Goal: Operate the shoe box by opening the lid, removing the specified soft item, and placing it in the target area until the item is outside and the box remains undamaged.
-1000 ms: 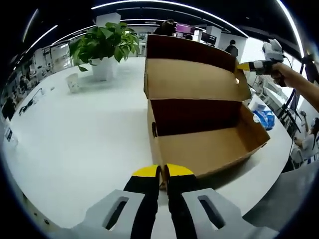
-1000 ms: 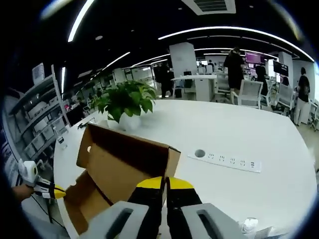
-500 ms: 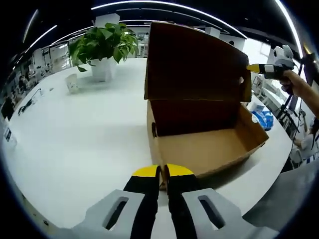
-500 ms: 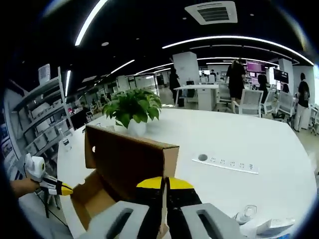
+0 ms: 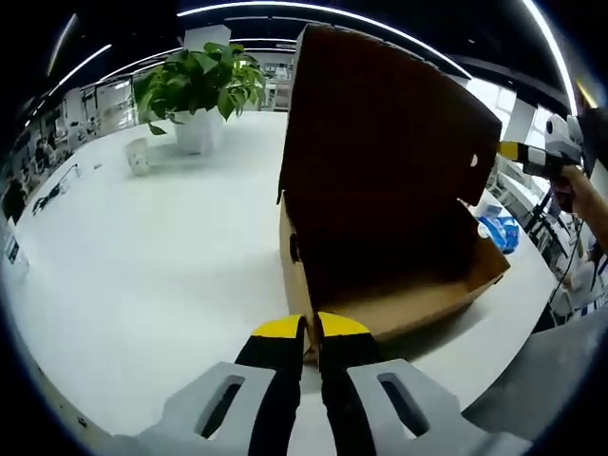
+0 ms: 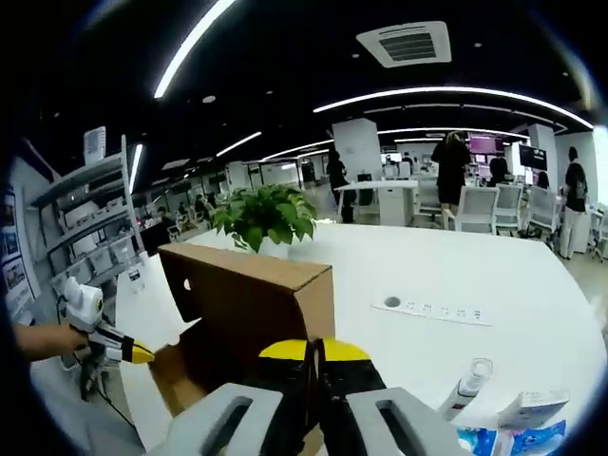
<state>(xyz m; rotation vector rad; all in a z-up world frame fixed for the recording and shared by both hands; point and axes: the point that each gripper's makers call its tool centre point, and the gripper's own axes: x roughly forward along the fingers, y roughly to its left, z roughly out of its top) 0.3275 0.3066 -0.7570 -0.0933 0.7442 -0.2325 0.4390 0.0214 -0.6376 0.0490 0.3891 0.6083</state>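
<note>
Left tongs (image 5: pixel 311 328) clamped on shoe box (image 5: pixel 389 285) near corner, right tongs (image 6: pixel 313 353) pinching raised lid (image 6: pixel 249 294) edge, box stretching away across desk (image 5: pixel 142 256)

Brown cardboard shoe box (image 5: pixel 399 285) – white table (image 5: pixel 142 247) – green-leaved plant (image 5: pixel 195 81), white pot (image 5: pixel 198 131)
</note>
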